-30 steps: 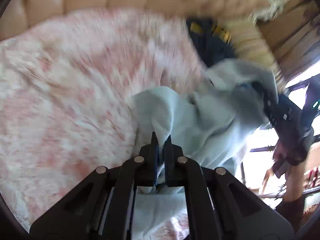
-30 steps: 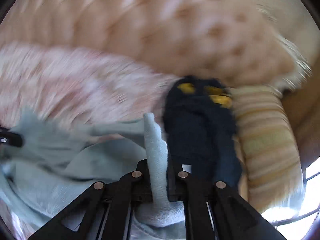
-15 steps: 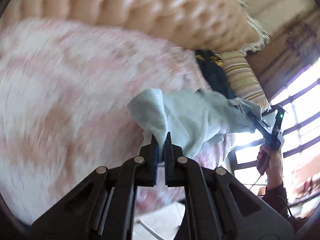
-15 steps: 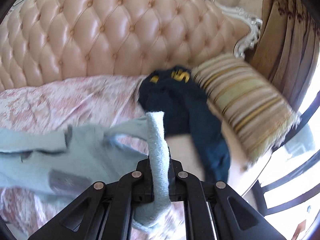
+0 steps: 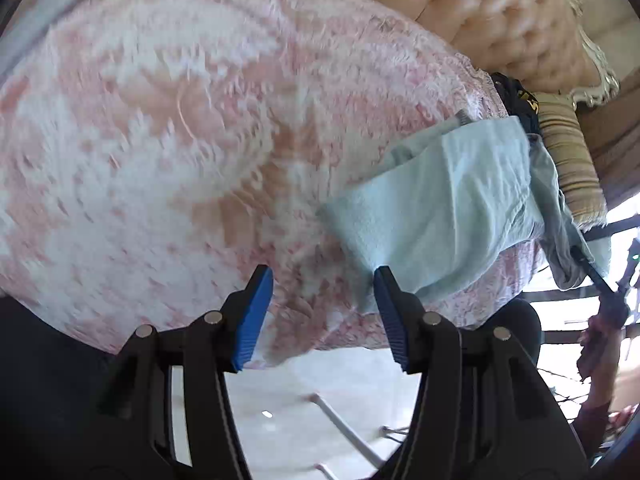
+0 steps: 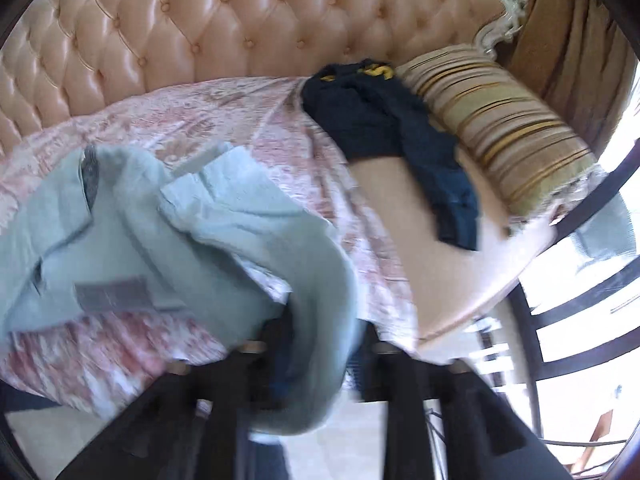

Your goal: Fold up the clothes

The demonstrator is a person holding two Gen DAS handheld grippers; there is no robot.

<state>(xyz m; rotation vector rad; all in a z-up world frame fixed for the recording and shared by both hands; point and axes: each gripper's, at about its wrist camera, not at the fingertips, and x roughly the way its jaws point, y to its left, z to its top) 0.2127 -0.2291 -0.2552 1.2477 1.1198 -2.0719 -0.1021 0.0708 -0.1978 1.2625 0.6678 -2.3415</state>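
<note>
Shirt [image 5: 448,208] drops onto the bed [image 5: 168,128]: left gripper [image 5: 322,308] has just released; right gripper's [image 6: 320,364] grasp is unclear.

Two garments [image 6: 168,236] [image 6: 384,116], one pillow [image 6: 500,128]

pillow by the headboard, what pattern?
Beige with gold and brown stripes; the pillow shows best in the right wrist view.

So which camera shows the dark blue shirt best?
The right wrist view. There the dark blue shirt lies in full sight on the bed, between the pink blanket and the striped pillow. The left wrist view shows only a sliver of it behind the light blue top.
</note>
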